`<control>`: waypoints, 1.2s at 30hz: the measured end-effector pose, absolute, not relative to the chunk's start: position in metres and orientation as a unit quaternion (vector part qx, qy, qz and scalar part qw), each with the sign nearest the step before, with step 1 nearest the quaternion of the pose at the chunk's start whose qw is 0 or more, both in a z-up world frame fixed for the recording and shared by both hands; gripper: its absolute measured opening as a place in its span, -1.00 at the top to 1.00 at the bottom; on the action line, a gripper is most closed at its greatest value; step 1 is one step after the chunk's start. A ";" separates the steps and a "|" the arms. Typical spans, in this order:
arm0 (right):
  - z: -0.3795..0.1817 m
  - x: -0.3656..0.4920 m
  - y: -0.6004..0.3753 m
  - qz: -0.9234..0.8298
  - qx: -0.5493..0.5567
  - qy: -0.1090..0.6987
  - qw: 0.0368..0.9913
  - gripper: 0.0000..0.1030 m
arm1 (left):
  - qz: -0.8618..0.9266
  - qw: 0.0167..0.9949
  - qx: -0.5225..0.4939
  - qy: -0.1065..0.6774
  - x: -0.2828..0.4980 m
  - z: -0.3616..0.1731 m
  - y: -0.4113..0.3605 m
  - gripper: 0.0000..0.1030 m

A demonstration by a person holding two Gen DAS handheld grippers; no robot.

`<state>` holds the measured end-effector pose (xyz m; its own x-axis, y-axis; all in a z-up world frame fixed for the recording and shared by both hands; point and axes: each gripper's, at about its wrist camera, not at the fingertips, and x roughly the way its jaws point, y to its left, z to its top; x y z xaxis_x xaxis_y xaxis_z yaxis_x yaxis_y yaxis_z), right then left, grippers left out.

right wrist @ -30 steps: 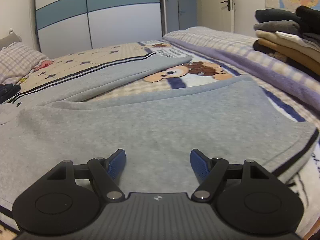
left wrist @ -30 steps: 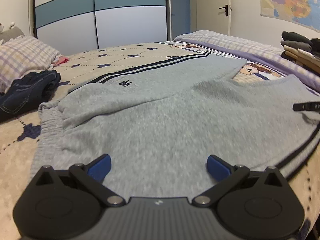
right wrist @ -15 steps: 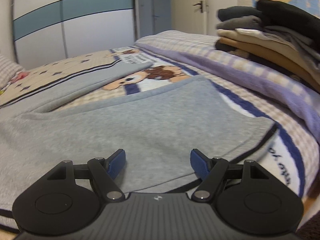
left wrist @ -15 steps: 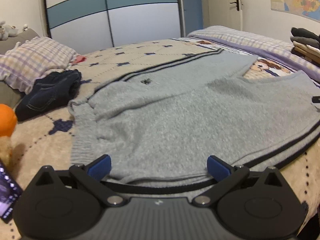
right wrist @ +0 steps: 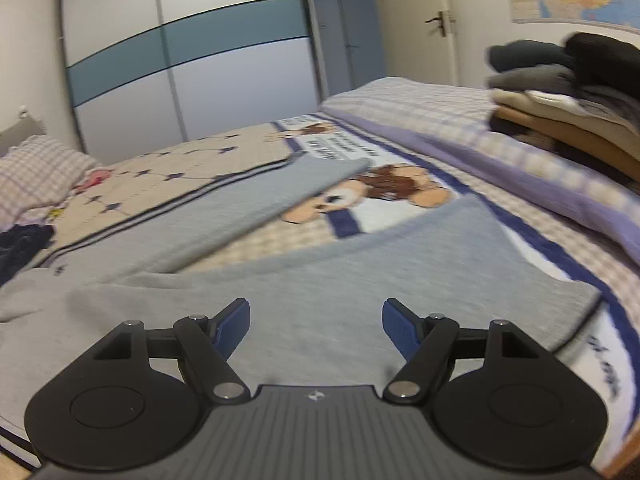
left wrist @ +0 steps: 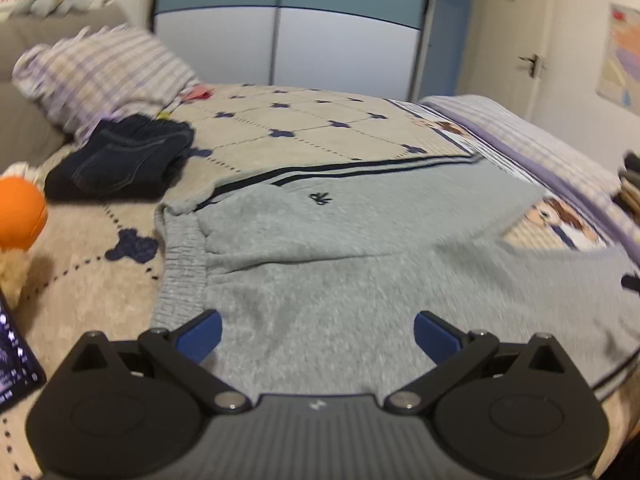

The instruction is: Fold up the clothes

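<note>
Here, grey sweatpants (left wrist: pixel 360 280) lie spread flat on the bed (left wrist: pixel 320 128), waistband toward the pillow (left wrist: pixel 104 68). Left hand-held gripper (left wrist: pixel 316 332) released, jaws wide over the fabric, nothing gripped. Right hand-held gripper (right wrist: pixel 316 324) also released, above a leg. Dark jeans (left wrist: pixel 124 160) by the pillow; folded stack (right wrist: pixel 568 96) at right.

Left gripper (left wrist: pixel 316 332) – black ribbed body, silver screws, right gripper (right wrist: pixel 316 322) – blue pads (right wrist: pixel 234 326)
</note>
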<state>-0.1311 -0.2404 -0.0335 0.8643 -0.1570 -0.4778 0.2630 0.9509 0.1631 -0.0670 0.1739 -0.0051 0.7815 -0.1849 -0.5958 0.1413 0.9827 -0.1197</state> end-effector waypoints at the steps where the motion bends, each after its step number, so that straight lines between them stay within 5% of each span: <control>1: -0.031 -0.126 -0.236 -0.100 0.112 0.237 0.960 -0.47 | -0.081 0.943 -0.044 0.321 -0.064 -0.004 0.175 -1.00; 18: 0.020 -0.025 -0.155 0.070 0.108 0.248 0.960 -0.51 | -0.039 0.945 -0.103 0.308 -0.022 0.005 0.180 -1.00; 36: 0.011 0.094 -0.068 0.249 0.001 0.302 0.920 -0.52 | -0.004 0.930 -0.186 0.318 0.028 -0.013 0.191 -1.00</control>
